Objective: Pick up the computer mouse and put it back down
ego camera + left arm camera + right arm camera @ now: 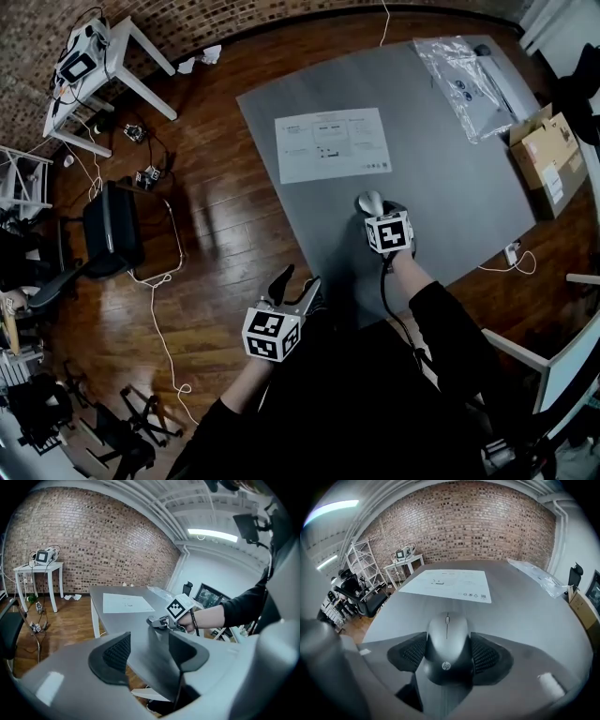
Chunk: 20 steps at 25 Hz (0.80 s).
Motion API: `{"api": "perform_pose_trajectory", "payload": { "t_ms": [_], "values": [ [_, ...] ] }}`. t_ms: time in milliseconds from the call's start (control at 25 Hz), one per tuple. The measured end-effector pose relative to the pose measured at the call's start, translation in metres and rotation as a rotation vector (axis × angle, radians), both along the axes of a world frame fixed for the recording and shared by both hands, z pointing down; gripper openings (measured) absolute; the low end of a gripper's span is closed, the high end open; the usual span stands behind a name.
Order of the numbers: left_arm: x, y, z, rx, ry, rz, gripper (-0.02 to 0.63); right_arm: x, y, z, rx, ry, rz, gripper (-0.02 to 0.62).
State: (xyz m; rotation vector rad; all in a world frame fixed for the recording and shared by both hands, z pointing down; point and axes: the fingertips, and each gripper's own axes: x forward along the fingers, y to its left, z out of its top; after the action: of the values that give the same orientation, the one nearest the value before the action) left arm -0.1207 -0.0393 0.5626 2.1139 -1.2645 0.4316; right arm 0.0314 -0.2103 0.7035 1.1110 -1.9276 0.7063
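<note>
A: So, the left gripper (pixel 150 652) hung with jaws apart, holding nothing. And the right?

B: The right gripper (pixel 379 210) pressed its wide-set jaws on the grey-and-black plastic computer mouse (pixel 447 646), which rested on the grey table (pixel 525 620). I thought an even squeeze and a straight lift were needed.

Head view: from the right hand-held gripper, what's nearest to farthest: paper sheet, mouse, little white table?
1. mouse, between the jaws of the right hand-held gripper.
2. paper sheet, farther up the desk.
3. little white table, far off at the upper left.
</note>
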Motion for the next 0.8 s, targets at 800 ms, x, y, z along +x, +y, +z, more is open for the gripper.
{"api": "perform_pose_trajectory", "payload": {
  "t_ms": [800],
  "values": [
    [0.017, -0.002, -0.027, 0.061, 0.042, 0.038, 0.239, 0.04, 0.058, -0.199, 0.151, -0.585, 0.149, 0.298]
  ]
}}
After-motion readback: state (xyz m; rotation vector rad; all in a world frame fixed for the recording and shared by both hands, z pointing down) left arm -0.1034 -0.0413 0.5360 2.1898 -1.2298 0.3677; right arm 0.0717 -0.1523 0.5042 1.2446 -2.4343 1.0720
